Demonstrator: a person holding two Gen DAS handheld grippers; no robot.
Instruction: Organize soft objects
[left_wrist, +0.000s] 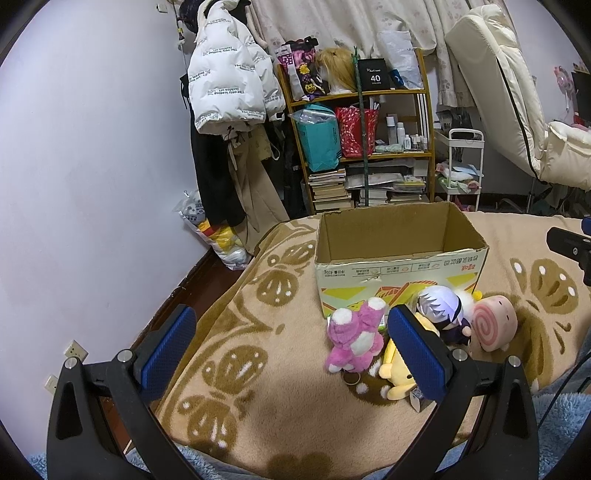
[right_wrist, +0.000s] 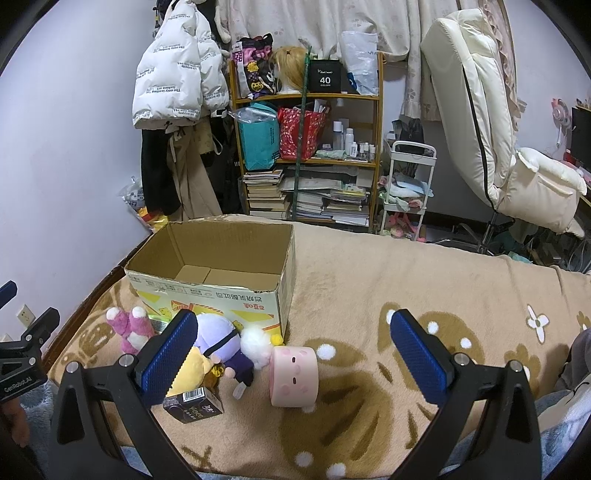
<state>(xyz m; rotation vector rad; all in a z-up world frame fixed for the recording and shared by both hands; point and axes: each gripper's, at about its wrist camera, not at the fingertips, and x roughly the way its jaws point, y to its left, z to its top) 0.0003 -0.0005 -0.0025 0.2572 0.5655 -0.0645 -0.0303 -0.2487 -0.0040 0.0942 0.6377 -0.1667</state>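
On the bed, plush toys lie heaped against the front of the empty cardboard box. Both the left gripper and right gripper hover with jaws apart, holding nothing. Nothing is packed yet; next comes closing on one toy, perhaps the pink roll.
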